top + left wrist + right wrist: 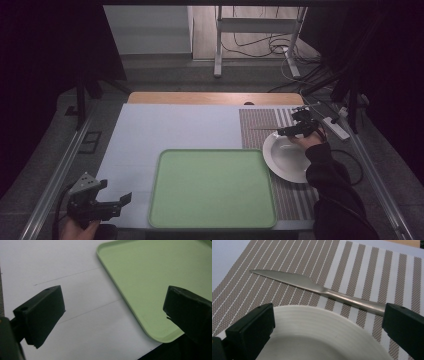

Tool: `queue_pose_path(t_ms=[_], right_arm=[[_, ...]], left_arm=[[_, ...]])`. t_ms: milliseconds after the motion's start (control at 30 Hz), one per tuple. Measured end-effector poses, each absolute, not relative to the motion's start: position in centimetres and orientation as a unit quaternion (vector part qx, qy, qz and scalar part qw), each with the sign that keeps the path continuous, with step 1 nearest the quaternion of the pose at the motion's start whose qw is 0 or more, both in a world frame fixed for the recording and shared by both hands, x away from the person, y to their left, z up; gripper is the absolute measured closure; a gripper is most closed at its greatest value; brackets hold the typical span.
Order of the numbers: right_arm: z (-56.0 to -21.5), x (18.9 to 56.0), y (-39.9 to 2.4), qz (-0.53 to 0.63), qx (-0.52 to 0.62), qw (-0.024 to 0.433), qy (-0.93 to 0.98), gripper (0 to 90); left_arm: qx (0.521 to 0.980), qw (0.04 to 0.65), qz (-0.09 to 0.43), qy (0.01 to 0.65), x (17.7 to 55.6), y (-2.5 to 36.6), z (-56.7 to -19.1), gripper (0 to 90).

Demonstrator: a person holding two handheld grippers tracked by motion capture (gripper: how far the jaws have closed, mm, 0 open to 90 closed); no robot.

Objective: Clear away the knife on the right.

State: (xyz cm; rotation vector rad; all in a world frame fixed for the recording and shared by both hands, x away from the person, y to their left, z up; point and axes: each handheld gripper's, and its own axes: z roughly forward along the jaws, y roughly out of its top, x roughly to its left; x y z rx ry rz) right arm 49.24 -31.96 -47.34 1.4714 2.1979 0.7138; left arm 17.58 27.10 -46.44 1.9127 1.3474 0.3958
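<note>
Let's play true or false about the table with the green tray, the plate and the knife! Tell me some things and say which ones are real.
1. The green tray has nothing on it. True.
2. The knife lies on the white plate. False: it lies on the striped placemat, just beyond the plate's rim.
3. The right gripper is over the far edge of the plate with its jaws open. True.
4. The left gripper is holding a spoon. False: its jaws are open and hold nothing, near the tray's corner.
5. The plate sits on the tray. False: it sits on the placemat.
</note>
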Motion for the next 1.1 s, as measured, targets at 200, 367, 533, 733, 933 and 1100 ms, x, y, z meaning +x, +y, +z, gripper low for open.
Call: queue_pose_path(t_ms=[200,367,533,733,933,1100], right_arm=[[-46.7,50.6,-32.3,0.256,0.515,0.205,0.792,29.9],[-46.9,52.0,-32.8,0.253,0.514,0.183,0.799,66.6],[-47.5,53.3,-33.4,0.248,0.511,0.163,0.806,90.0],[-48.9,55.0,-34.0,0.218,0.525,0.173,0.804,90.0],[-49.7,55.5,-35.0,0.191,0.534,0.191,0.801,90.0],[-49.5,54.8,-36.4,0.174,0.542,0.179,0.802,90.0]], left_arm=[[0.748,0.374,0.154,0.526,17.6,27.1,-46.4,3.6],[0.748,0.374,0.153,0.527,17.6,27.1,-46.5,3.6],[0.749,0.373,0.154,0.526,17.6,27.1,-46.5,3.6],[0.749,0.372,0.153,0.526,17.7,27.1,-46.5,3.6],[0.749,0.372,0.153,0.526,17.7,27.1,-46.5,3.6],[0.751,0.37,0.154,0.524,17.6,27.0,-46.5,3.6]])
